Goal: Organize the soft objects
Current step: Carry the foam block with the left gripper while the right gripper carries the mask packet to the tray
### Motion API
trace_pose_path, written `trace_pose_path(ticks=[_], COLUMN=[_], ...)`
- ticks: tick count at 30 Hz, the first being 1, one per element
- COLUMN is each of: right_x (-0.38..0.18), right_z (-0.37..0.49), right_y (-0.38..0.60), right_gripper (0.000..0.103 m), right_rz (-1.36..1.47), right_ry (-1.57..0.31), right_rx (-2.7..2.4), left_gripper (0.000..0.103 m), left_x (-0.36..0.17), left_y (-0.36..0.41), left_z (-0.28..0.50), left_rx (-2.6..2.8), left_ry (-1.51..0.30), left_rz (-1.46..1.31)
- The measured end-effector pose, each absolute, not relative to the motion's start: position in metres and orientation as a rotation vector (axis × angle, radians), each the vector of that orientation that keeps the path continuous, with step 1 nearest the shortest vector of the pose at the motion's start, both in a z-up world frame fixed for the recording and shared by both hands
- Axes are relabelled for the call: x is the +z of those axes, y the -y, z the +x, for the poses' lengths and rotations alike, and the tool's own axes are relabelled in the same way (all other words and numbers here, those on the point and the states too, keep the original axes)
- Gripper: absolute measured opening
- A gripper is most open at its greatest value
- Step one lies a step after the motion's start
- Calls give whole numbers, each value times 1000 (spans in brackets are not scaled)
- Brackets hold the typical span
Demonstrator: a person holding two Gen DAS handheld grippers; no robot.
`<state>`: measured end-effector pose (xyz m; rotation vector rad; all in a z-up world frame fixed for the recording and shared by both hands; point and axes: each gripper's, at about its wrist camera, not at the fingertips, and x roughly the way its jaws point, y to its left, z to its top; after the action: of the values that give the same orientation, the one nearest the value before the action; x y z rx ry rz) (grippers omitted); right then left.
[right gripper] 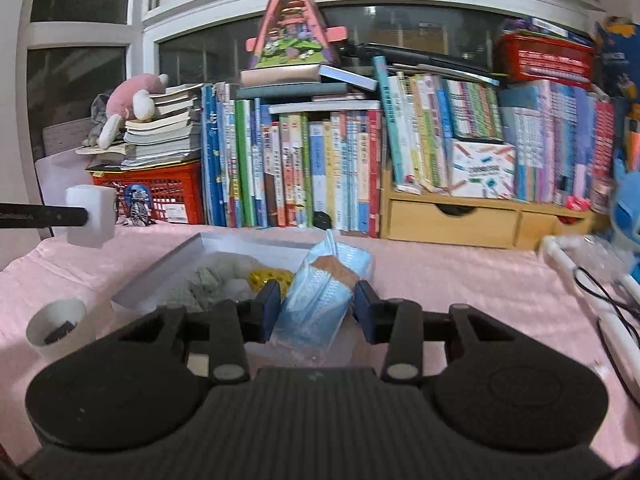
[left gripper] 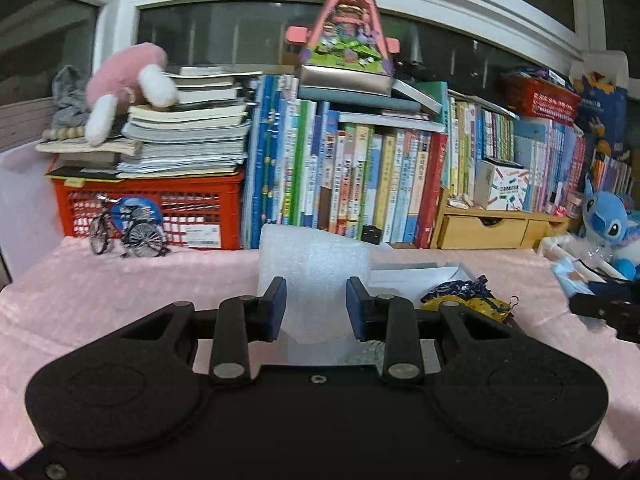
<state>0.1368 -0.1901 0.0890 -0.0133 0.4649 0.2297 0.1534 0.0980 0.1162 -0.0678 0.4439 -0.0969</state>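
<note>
1. Your right tool [right gripper: 316,312] grips one pack of blue face masks [right gripper: 320,300] in a clear wrapper, fingers pressed on either side, held above the near edge of the white tray [right gripper: 160,268] on the pink-covered bench [right gripper: 460,280]. Judged by its look, the pack is light, floppy and slick in its film; hold it across the thick middle, because an edge of wrapper would likely slide out.

2. Your left tool [left gripper: 316,306] clamps one white foam block [left gripper: 314,268], lifted clear of the bench, its jaws touching both flanks. The foam should weigh almost nothing and dent under pressure, so a gentle squeeze on the flat sides looks sufficient.

3. Inside the tray you have one crumpled grey-green cloth [right gripper: 206,284] and one yellow-and-blue patterned fabric piece [right gripper: 274,278], lying side by side. Both appear limp; pinch a raised fold rather than a flat patch.

4. One white paper cup [right gripper: 56,328] stands left of the tray, something dark inside that cannot be identified.

5. Farther back, count one model bicycle [left gripper: 128,232] in front of one red crate [left gripper: 192,208] at the bench's rear.

6. At the far right, one blue plush toy [left gripper: 606,220] sits near the wooden drawers; one pink plush [left gripper: 128,76] lies on the stacked books, with one grey plush [left gripper: 70,96] beside it. All three look soft, light and easy to grip by the body.
</note>
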Motion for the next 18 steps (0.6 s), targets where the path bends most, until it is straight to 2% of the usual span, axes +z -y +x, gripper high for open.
trace_pose_path(ticks=[11,18], right_x=[100,98], right_z=[190,229], right_y=[155,142], right_gripper=[45,45], right_rz=[-28,-2], right_ry=[-518,-597], right_rx=[309,324], left_gripper=[30,30], left_x=[119,109], left_y=[-78,-80], left_z=[210,258], left_rx=[-151,-176], left_ry=[-547,-681], left_rz=[-69,-136])
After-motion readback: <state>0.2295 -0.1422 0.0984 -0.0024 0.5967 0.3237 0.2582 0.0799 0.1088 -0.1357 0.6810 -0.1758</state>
